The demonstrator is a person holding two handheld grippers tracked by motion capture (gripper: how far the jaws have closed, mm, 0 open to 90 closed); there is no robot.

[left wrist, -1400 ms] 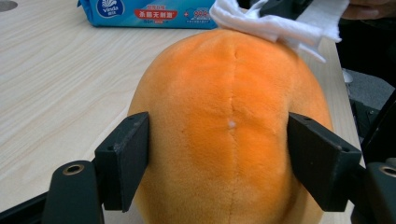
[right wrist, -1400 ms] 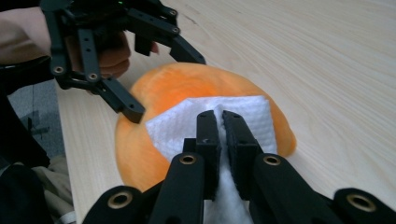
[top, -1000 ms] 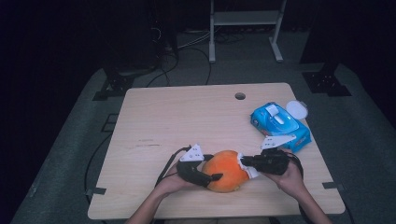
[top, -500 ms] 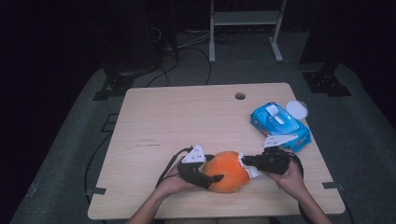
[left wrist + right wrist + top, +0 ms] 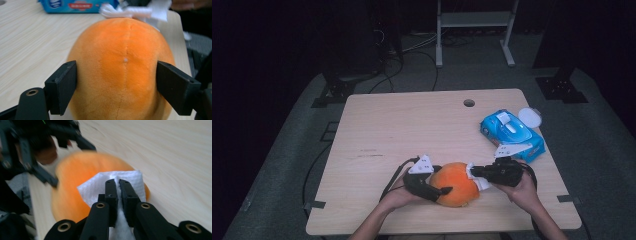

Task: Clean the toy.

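Observation:
An orange plush ball (image 5: 455, 184) rests on the wooden table (image 5: 412, 130) near its front edge. My left gripper (image 5: 439, 192) holds it from the left; in the left gripper view the plush ball (image 5: 122, 67) sits squeezed between the two black jaws. My right gripper (image 5: 473, 172) comes in from the right, shut on a white wipe (image 5: 112, 185) that lies against the plush ball (image 5: 75, 185). The wipe (image 5: 140, 11) also shows behind the ball's top.
A blue pack of wet wipes (image 5: 511, 134) lies at the table's right side, with a round white lid (image 5: 530, 118) just behind it. A cable hole (image 5: 469, 103) sits near the far edge. Dark floor, cables and stands surround the table.
The plush ball and both grippers stay in almost the same spot; the right gripper with the wipe has shifted slightly along the ball's right side.

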